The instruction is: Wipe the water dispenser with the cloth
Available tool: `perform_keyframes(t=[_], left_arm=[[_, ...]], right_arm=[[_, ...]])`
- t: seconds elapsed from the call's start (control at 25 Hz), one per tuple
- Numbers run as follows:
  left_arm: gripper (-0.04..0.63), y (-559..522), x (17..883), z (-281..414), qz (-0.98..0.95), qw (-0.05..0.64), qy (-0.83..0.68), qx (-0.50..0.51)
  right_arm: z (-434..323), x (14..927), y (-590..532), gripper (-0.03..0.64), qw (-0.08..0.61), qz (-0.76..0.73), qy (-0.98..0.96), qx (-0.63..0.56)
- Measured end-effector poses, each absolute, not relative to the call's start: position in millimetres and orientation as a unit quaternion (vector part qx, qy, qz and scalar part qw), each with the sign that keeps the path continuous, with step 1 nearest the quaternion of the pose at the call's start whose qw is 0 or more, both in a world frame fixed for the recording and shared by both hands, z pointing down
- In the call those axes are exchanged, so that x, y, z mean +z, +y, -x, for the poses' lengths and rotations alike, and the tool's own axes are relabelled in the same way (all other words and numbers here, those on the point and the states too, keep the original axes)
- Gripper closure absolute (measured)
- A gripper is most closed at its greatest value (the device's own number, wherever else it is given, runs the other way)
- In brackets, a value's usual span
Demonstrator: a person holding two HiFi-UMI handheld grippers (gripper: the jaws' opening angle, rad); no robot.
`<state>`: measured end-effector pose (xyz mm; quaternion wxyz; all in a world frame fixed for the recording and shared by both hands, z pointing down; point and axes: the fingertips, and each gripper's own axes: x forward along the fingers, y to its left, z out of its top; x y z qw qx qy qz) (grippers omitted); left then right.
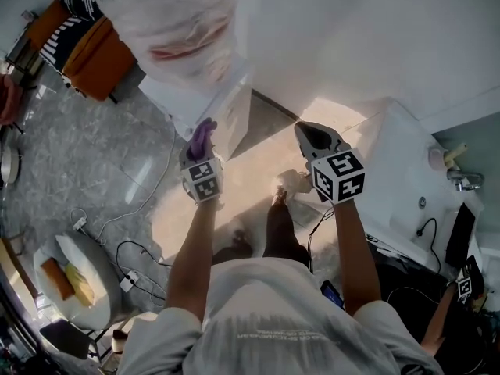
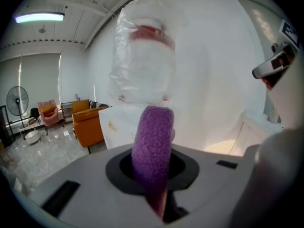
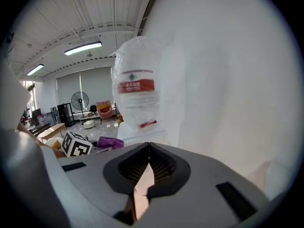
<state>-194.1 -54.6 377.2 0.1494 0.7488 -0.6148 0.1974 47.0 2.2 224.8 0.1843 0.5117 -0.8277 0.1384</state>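
Note:
The water dispenser (image 1: 221, 108) is a white cabinet against the wall, topped by a bottle (image 1: 184, 23) wrapped in clear plastic with a red label. My left gripper (image 1: 203, 142) is shut on a purple cloth (image 1: 205, 133), which sticks up between the jaws just short of the dispenser's near corner. From the left gripper view the cloth (image 2: 152, 144) rises in front of the bottle (image 2: 144, 56). To the right of the dispenser my right gripper (image 1: 306, 130) is held near the white wall. Its jaws (image 3: 148, 147) are shut, tips touching, with nothing held. The right gripper view also shows the bottle (image 3: 136, 95).
An orange armchair (image 1: 95, 51) stands behind the dispenser at the left. A round white table (image 1: 92, 297) with food and loose floor cables (image 1: 134, 262) lie at the lower left. A white counter with a faucet (image 1: 464, 180) runs along the right. A fan (image 2: 17, 101) stands far off.

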Motion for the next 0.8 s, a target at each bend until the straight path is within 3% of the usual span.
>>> perform_keyframes(t=[0.32,0.56,0.8], left_arm=[[0.543,-37,349,225,-0.761,0.139,-0.611,0.168],[0.543,-51,318,163,-0.821,0.084,-0.549,0.133],[0.546,-85,338,86,-0.823,0.135,-0.53,0.152]], right_arm=[[-42,229,20,0.601,0.176,-0.52,-0.823,0.145],[-65,236,23,0.601,0.173,-0.541,-0.807,0.161],[-92,250,3,0.601,0.18,-0.544,-0.799,0.181]])
